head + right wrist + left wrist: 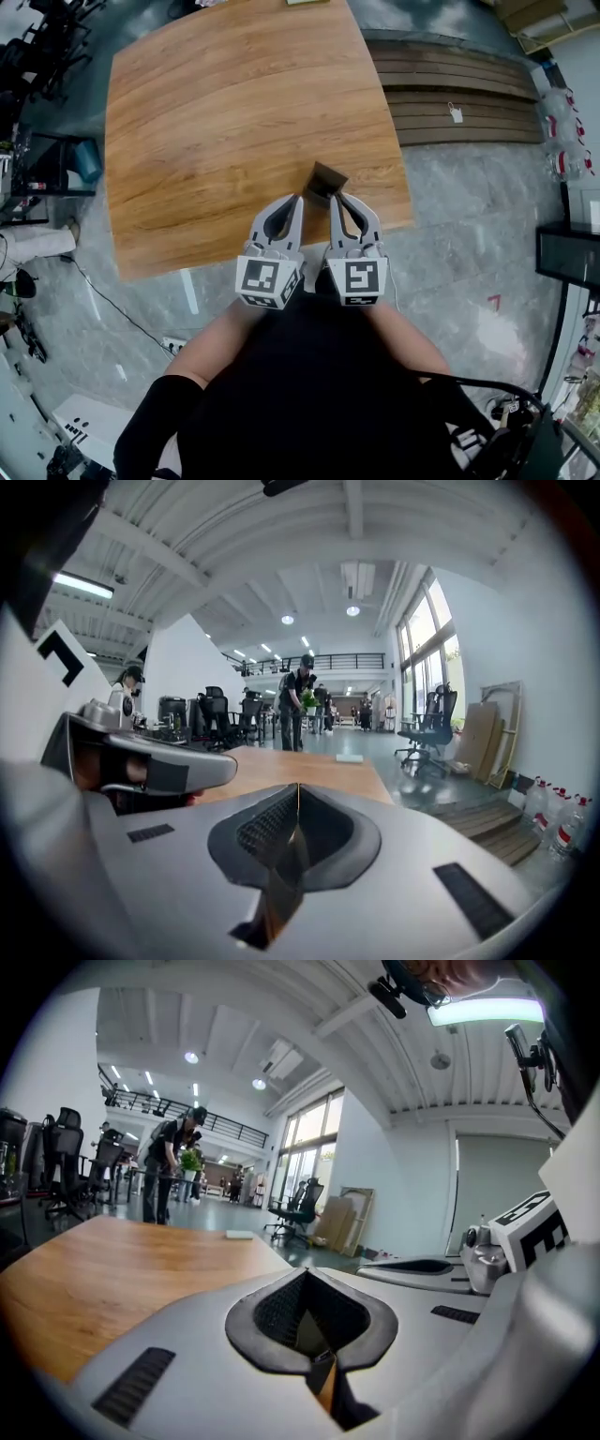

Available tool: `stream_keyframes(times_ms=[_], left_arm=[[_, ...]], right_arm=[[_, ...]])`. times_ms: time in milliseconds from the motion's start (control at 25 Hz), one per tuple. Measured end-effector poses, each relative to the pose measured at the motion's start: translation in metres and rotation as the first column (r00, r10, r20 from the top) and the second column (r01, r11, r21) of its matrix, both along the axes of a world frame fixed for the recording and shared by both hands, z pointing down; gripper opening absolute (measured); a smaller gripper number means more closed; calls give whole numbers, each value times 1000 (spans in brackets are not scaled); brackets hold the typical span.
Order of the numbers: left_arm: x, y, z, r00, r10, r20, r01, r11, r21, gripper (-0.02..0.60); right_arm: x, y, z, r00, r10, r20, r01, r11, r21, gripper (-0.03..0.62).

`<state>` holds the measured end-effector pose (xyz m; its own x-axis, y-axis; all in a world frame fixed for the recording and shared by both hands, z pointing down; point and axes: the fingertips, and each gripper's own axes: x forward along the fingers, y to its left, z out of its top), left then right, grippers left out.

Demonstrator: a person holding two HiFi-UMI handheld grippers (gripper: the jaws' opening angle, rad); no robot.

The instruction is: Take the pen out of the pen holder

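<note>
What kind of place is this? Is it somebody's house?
Probably not a house. It looks like a big open office or workshop: rolling office chairs, a long wooden table, tall windows and an upstairs walkway with a railing.

1. The brown rectangular wooden desk has a smooth, grained top with a soft satin sheen.
2. The light grey plastic left gripper and light grey plastic right gripper look matt, with black ribbed lining inside.
3. The small dark box-shaped pen holder at the desk's near edge looks matt.
4. The grey mottled stone-like floor is polished and reflective.
</note>
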<state>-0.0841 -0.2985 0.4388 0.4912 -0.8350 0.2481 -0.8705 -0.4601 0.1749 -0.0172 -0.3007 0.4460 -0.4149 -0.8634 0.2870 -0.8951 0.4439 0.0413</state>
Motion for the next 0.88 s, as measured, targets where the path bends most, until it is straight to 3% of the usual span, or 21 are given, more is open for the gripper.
stream_keyframes(times_ms=[320, 880], left_arm=[[-1, -12, -54, 1000, 7, -10, -6, 992, 125, 6], [3, -16, -71, 1000, 12, -14, -10, 987, 161, 6]], right_arm=[[-4, -8, -79, 999, -26, 48, 18, 986, 167, 14], [-4, -13, -96, 998, -31, 61, 19, 983, 185, 12]])
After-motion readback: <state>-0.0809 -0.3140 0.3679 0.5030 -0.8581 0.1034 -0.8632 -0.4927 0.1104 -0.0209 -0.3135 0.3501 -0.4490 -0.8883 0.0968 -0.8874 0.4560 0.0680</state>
